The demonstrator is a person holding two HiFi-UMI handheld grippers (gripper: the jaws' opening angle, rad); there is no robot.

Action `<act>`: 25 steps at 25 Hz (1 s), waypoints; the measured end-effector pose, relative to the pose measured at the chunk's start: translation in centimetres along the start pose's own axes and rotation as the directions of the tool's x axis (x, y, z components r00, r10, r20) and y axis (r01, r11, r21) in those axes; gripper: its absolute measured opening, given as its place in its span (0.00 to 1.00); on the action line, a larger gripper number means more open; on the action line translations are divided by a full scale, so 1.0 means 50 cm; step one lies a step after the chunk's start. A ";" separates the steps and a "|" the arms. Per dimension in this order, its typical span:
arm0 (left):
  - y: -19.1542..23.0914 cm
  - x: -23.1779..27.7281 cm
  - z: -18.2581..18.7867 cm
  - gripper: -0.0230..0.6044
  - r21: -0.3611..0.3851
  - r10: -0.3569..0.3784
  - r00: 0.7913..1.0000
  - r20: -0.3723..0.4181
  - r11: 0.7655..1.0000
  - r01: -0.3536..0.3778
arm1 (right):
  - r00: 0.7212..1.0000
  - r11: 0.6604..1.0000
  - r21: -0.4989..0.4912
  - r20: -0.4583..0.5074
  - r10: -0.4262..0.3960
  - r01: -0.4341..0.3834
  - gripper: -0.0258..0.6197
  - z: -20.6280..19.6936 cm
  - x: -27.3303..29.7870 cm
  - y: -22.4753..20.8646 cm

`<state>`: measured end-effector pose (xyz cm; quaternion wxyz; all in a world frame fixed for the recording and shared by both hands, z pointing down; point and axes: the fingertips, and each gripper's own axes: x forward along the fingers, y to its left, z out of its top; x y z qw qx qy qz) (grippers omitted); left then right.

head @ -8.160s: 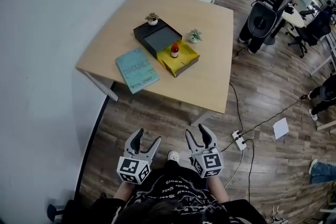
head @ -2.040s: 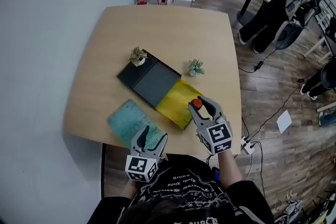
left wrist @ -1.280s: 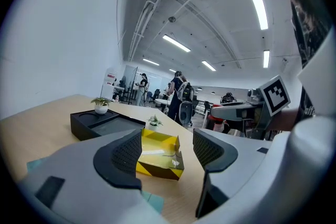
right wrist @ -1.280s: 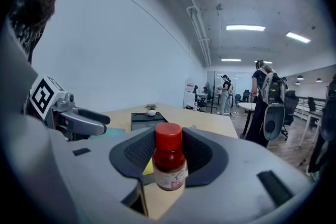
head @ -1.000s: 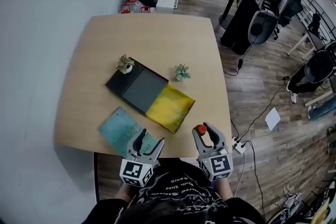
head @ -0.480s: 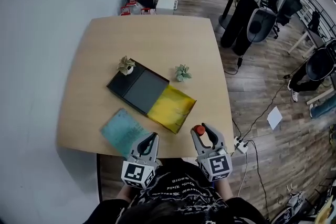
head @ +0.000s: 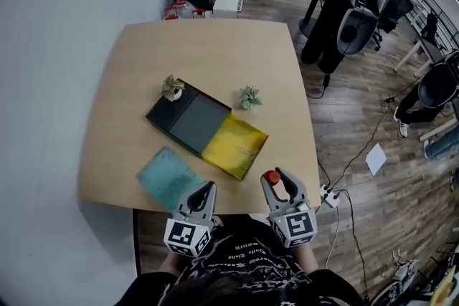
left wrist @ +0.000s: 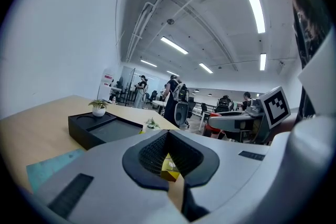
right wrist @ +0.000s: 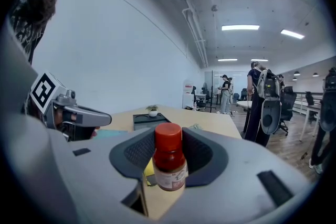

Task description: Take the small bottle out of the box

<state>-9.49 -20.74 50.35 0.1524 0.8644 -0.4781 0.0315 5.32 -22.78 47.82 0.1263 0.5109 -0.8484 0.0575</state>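
Head view: small bottle (head: 272,177), red-capped, clamped in right gripper (head: 277,180), out of the yellow box (head: 247,131), on its near side.
Left gripper view: left gripper (left wrist: 169,136) jaws pressed together, nothing between.
Right gripper view: small bottle upright, reddish body, white label.
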 end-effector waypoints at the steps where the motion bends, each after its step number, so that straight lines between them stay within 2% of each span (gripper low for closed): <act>1: 0.000 0.000 0.000 0.04 0.001 -0.002 1.000 0.000 1.000 0.002 | 1.000 1.000 0.001 0.000 0.002 -0.002 0.28 -0.002 0.001 0.001; 9: -0.016 0.004 -0.003 0.04 0.039 -0.036 0.999 -0.027 0.999 0.037 | 1.000 1.000 -0.010 -0.013 0.008 -0.008 0.28 -0.011 0.001 0.004; 25: -0.011 0.011 -0.005 0.04 0.023 -0.018 0.999 -0.030 1.000 0.019 | 0.999 0.999 -0.018 -0.017 0.031 -0.031 0.28 -0.012 0.010 -0.004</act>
